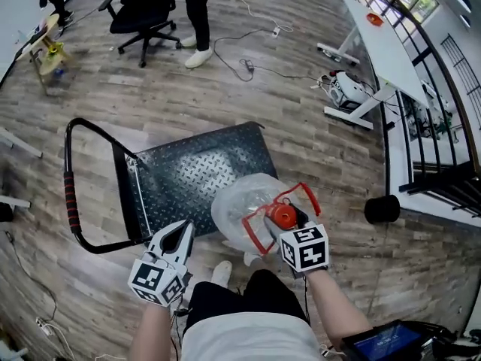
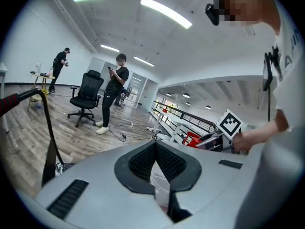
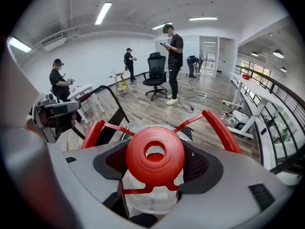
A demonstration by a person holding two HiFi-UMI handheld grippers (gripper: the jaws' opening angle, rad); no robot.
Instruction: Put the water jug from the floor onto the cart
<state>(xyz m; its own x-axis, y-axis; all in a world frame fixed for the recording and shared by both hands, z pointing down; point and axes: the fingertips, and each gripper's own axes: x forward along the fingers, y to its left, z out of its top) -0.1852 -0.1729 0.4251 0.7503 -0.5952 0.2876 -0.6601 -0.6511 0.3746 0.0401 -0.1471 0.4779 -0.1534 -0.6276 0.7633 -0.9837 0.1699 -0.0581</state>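
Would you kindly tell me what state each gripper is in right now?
Left gripper: jaws closed, holding nothing.
Right gripper: jaws closed on the top of the water jug.

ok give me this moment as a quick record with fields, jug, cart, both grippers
water jug: clear, red cap, at the cart's near corner; lifted or resting, cannot tell
cart: dark tread-plate deck on the wood floor, handle at the view's left
right gripper: shut on the jug's red cap
left gripper: shut, holding nothing, left of the jug
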